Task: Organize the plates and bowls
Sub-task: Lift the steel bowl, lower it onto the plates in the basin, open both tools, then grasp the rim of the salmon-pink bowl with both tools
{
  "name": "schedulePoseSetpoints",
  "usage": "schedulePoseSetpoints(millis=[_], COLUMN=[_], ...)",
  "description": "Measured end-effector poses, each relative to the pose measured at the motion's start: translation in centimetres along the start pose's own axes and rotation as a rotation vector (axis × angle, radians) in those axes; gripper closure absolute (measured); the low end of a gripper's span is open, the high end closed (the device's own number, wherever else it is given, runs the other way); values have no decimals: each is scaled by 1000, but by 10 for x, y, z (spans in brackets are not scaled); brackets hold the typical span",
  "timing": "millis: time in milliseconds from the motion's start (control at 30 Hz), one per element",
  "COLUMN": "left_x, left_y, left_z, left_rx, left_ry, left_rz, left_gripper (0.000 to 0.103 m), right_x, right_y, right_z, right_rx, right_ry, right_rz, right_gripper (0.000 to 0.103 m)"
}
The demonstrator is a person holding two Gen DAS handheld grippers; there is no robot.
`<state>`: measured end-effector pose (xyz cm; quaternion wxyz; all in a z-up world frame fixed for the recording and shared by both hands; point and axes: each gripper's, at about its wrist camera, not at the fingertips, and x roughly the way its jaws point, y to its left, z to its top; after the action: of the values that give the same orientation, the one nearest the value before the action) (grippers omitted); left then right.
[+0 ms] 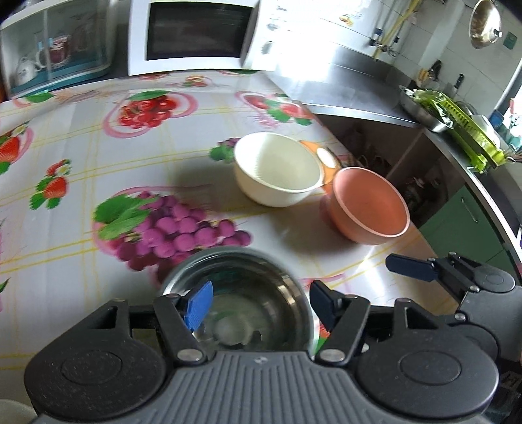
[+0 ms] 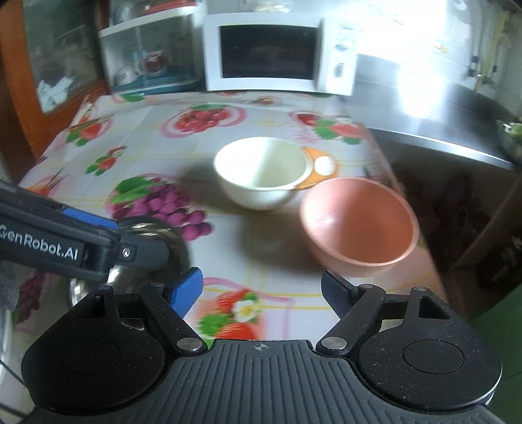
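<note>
The table (image 1: 81, 146), covered with a cloth printed with fruit, is the largest surface; its right edge runs just behind the pink bowl (image 1: 368, 205), and beyond this edge there is a drop to a steel counter (image 1: 352, 84) and green cabinet fronts. The left half of the cloth is bare and gives the most room to move. At the back stand a white microwave (image 1: 192, 36) and, left of it, a small glass-front cupboard (image 1: 55, 45), so the far side is closed.

The white bowl (image 1: 277, 173) stands upright near the middle of the table, with the pink bowl close to its right, near the edge. The steel bowl (image 1: 241, 300) sits nearest, directly under the left gripper (image 1: 257, 303), whose jaws stand apart over it and hold nothing. The right gripper (image 2: 261, 290) is also open and empty, above a strawberry print.

Only the left view shows the green dish rack (image 1: 466, 130) and the hanging lid (image 1: 486, 26). Only the right view shows the left gripper's body crossing in front of the steel bowl.
</note>
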<state>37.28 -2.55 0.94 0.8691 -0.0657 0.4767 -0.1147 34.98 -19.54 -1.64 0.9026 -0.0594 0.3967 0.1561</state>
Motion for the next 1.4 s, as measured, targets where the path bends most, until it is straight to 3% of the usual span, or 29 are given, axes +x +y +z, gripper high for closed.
schedulePoseSetpoints(millis=[500, 1133, 1400], left_x=[52, 102, 117], left_y=[-53, -65, -62], left_z=[45, 69, 71], left_rx=[-7, -62, -79], left_ry=[6, 40, 63], left_rz=[-42, -45, -49], left_gripper=[36, 37, 49], right_x=[20, 58, 69], right_y=[-70, -103, -109], right_z=[22, 26, 28], right_rx=[83, 96, 94], right_ry=[-10, 53, 68], right_rz=[-144, -146, -128], right_gripper=[24, 28, 33])
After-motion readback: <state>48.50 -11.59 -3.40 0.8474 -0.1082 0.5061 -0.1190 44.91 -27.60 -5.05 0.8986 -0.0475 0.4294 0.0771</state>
